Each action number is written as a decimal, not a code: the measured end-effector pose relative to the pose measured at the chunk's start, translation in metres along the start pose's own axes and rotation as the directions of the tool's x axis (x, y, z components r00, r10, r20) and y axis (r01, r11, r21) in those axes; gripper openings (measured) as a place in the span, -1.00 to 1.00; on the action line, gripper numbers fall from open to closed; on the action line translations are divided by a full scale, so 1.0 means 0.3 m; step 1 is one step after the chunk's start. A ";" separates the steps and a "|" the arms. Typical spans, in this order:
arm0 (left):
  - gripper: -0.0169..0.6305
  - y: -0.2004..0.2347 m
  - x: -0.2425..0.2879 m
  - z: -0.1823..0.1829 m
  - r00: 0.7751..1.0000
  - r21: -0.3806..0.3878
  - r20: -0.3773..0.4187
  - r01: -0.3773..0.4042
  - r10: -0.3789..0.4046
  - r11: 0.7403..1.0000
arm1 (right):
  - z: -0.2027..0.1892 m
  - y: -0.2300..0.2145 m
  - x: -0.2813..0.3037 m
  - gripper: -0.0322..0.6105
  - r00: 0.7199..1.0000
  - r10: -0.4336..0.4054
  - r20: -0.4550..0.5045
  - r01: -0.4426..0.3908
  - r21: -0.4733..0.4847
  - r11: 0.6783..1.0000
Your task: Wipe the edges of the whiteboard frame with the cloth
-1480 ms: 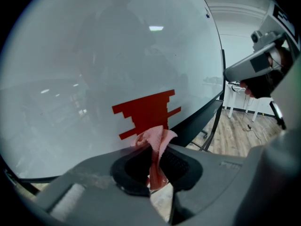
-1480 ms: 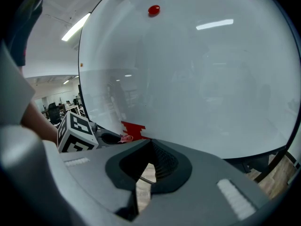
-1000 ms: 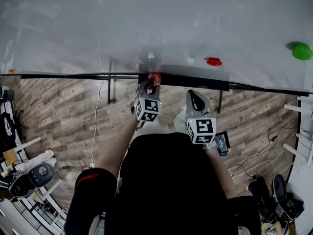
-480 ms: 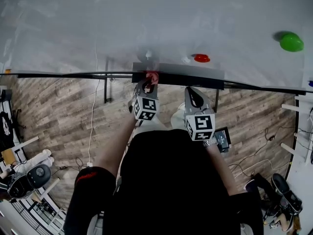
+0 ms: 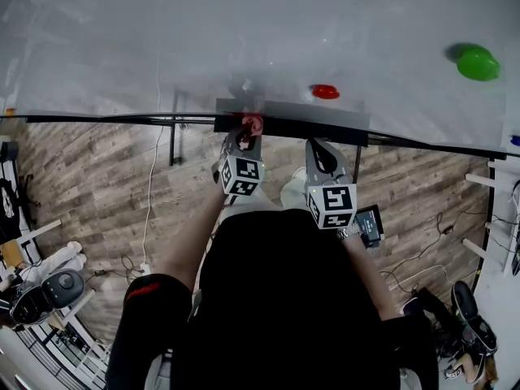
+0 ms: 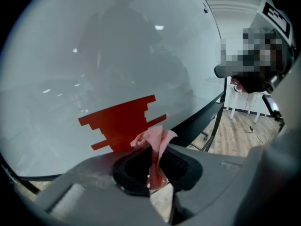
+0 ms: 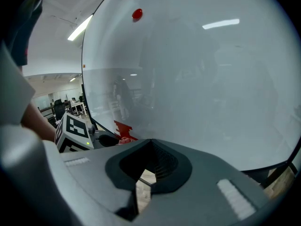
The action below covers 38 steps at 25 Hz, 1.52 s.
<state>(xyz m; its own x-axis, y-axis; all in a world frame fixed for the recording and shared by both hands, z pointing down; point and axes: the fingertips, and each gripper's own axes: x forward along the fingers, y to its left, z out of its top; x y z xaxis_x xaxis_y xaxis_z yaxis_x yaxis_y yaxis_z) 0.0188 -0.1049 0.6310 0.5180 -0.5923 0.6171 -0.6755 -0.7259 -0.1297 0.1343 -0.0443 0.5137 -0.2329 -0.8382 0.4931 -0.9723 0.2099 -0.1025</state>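
The whiteboard fills the top of the head view, and its black bottom frame edge runs left to right with a dark pen tray under the middle. My left gripper is shut on a pink cloth, which is pressed at the tray's left part. The left gripper view has the cloth bunched between the jaws of the left gripper, against the board by a red blocky patch. My right gripper hangs just below the tray. Its jaws are shut on nothing.
A red magnet and a green magnet stick to the board. Below lies wood floor with cables, a chair base at the left, and shoes and white furniture legs at the right.
The head view has drifted right, so the magnets sit further left. The left gripper with the cloth has slid slightly right along the tray edge; the right gripper stays beside it.
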 end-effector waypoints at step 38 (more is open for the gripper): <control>-0.80 -0.124 0.049 0.057 0.998 -0.014 -0.019 -0.055 0.055 0.998 | -0.026 -0.192 -0.102 -0.89 1.000 0.018 0.001 -0.018 0.005 1.000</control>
<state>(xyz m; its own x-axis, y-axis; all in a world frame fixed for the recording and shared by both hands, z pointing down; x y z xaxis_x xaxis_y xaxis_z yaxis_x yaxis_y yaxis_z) 0.0604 -0.0927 0.6317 0.4699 -0.6243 0.6241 -0.7105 -0.6870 -0.1524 0.1975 -0.0269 0.5113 -0.2504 -0.8350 0.4899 -0.9681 0.2225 -0.1155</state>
